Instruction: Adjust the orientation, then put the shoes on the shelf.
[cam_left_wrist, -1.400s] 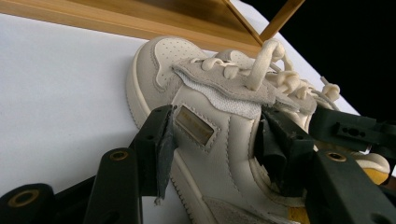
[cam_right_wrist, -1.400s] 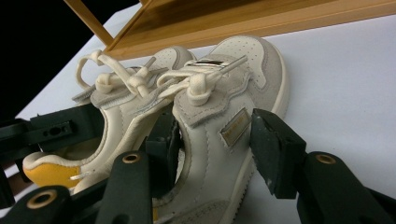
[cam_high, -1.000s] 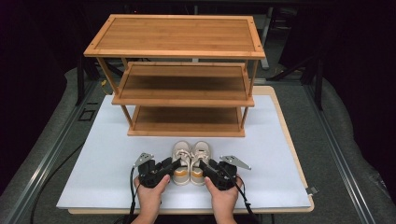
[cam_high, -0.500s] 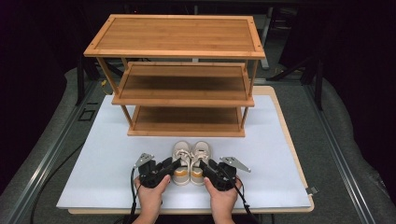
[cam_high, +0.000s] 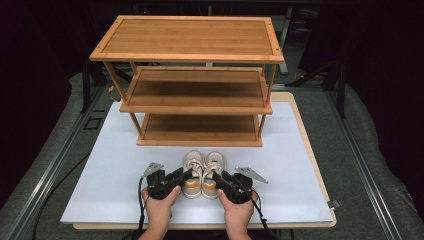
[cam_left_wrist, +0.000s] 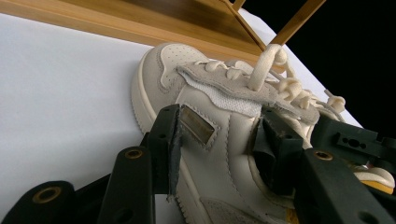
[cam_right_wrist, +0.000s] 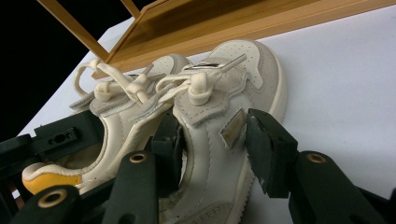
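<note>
From my left gripper (cam_left_wrist: 219, 135) I look along its two black jaws, which have just been closing around a small cream leather sneaker with grey suede trim (cam_left_wrist: 210, 93). One jaw sits against the shoe's outer side beside a small metallic tag (cam_left_wrist: 197, 125); the other reaches into the shoe's opening. The thick cream laces (cam_left_wrist: 275, 74) are tied on top. The shoe rests on the white tabletop (cam_left_wrist: 60, 93), its toe near the bamboo rack's bottom shelf (cam_left_wrist: 154, 18). Part of the other black gripper (cam_left_wrist: 355, 142) shows at the right edge.
</note>
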